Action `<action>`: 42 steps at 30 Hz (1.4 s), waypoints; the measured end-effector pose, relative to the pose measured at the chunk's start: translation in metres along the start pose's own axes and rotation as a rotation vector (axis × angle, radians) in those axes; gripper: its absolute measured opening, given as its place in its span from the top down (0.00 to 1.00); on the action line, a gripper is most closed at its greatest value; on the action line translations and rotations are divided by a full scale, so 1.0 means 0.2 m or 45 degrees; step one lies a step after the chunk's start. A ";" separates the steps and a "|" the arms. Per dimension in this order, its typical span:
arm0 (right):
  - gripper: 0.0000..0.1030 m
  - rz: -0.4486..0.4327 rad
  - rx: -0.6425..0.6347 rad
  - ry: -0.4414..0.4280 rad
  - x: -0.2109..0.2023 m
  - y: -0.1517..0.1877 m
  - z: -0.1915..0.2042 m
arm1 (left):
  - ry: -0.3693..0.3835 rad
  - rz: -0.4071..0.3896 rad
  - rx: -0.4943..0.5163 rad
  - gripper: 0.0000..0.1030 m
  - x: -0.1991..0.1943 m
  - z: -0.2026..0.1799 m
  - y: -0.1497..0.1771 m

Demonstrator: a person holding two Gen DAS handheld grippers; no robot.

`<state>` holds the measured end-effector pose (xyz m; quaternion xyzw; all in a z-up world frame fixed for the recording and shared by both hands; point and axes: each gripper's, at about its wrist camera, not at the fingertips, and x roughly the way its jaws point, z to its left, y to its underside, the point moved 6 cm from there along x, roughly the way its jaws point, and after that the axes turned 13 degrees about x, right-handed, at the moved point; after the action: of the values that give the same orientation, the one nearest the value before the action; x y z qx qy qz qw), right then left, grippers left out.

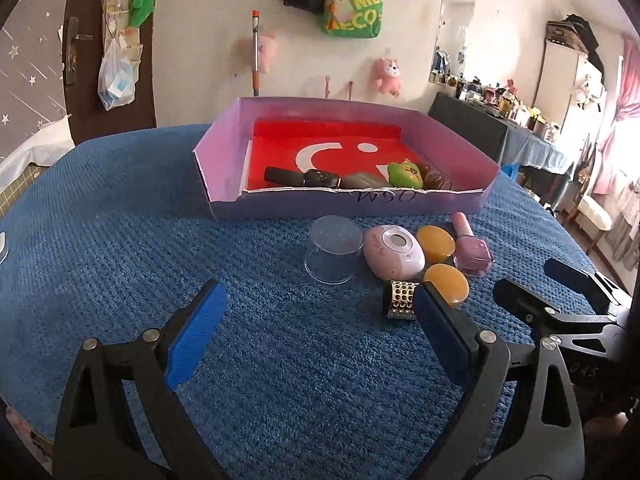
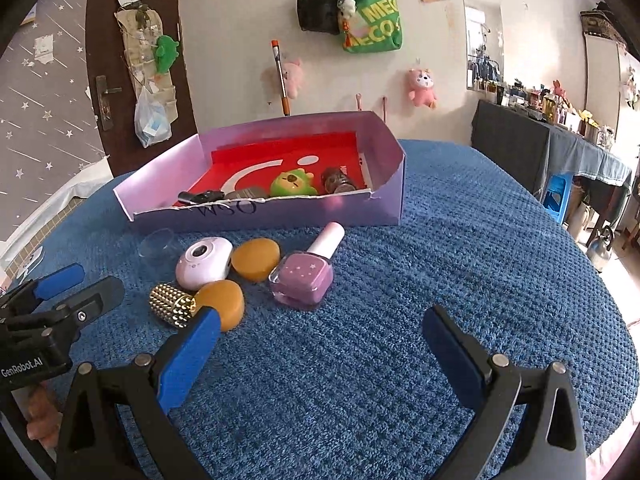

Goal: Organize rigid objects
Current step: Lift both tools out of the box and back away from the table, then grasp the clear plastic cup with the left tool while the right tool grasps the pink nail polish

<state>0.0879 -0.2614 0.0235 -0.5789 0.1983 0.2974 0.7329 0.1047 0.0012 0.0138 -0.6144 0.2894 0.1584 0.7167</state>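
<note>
A shallow purple box (image 1: 224, 168) (image 2: 384, 200) with a red floor holds a dark tube (image 1: 288, 176), a green toy (image 1: 405, 174) (image 2: 292, 184) and a brown jar (image 2: 338, 180). In front of it on the blue cloth lie a clear cup (image 1: 332, 254), a pink oval device (image 1: 394, 252) (image 2: 204, 262), two orange discs (image 1: 436, 243) (image 2: 256, 258), a pink nail polish bottle (image 1: 472, 250) (image 2: 306, 276) and a gold studded cylinder (image 1: 400, 300) (image 2: 173, 305). My left gripper (image 1: 320, 304) is open, just short of the cylinder. My right gripper (image 2: 320, 332) is open below the bottle.
The blue textured cloth (image 2: 480, 260) covers a round table. Bags and plush toys hang on the wall (image 1: 352, 4) behind. A dark side table (image 2: 520, 148) crowded with small bottles stands at the right. A door (image 1: 80, 60) is at the left.
</note>
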 end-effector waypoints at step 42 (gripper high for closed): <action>0.00 0.342 0.008 0.158 0.40 -0.19 -0.04 | 0.039 0.296 0.079 0.08 0.35 0.12 -0.10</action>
<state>0.1741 -0.2587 -0.0016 -0.5621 0.3198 0.3560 0.6746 0.1773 0.0117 -0.0110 -0.5566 0.3743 0.2222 0.7076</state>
